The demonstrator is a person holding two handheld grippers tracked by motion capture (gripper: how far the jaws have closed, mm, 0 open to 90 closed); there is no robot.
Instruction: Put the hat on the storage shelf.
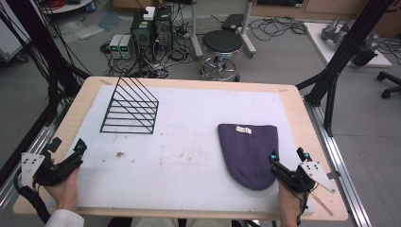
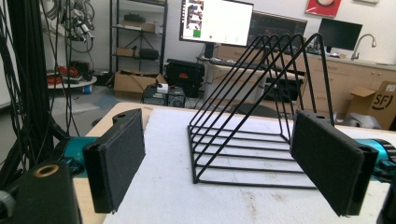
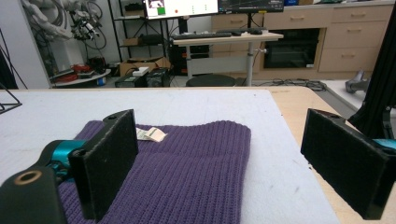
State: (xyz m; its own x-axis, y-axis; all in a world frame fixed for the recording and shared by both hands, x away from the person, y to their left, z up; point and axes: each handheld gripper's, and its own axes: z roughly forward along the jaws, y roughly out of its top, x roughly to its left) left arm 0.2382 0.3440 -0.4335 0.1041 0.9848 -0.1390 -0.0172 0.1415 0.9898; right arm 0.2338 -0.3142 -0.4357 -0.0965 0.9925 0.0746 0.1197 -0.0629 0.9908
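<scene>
Lying flat on the white mat [image 1: 189, 151], the purple knit hat [image 1: 249, 153] is your landmark. Your right gripper [image 1: 287, 161] sits at the hat's near right corner, jaws spread wide with nothing between them. Your left gripper [image 1: 68, 151] rests well left of the hat, jaws likewise apart, facing the black wire rack [image 2: 261, 126] standing far-left of it.

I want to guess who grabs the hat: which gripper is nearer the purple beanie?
Right. The right gripper sits open at the purple beanie's near right edge; the left gripper is open far across the table, facing the wire rack.
</scene>
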